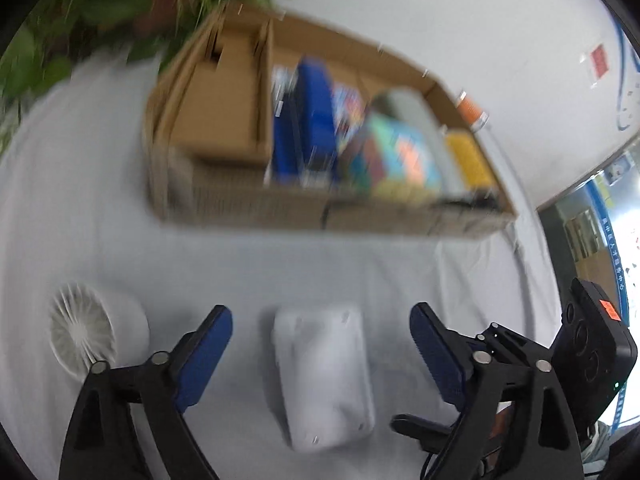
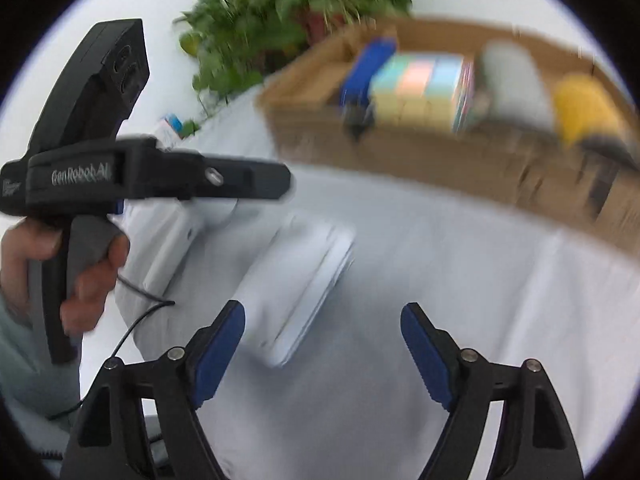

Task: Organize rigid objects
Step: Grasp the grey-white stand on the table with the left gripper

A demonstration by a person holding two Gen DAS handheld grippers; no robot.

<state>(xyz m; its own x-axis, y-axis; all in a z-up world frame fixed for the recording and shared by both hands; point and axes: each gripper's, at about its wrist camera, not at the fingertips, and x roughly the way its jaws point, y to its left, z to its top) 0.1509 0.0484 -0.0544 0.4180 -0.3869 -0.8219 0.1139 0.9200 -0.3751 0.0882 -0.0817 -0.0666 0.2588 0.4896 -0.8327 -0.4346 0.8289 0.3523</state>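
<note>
The left tool (image 1: 321, 334) stands wide open with nothing between its ribbed blue pads (image 1: 208, 356); its black jointed arms spread out below. Between the pads, apart from both, lies a flat white box (image 1: 326, 376) with rounded corners and a smooth, matte face, resting on the pale grey cloth of the worktop (image 1: 280, 264). Left of that box sits a small white fan (image 1: 86, 332), round, with fine radial ribs. Beyond the box stands a long, low cardboard tray (image 1: 256, 212) with rough corrugated walls and a divider; it holds a blue block (image 1: 310, 120), a block of pastel squares (image 1: 400, 156), a grey rounded thing and a yellow one, all blurred. Leafy green plants (image 1: 100, 4) rise behind the tray's left end.

The right tool (image 2: 323, 330) is likewise spread wide and holds nothing. The white box (image 2: 298, 284) lies ahead and left of it, just beyond its left pad. A hand (image 2: 60, 268) grips the other tool's black handle further left.
</note>
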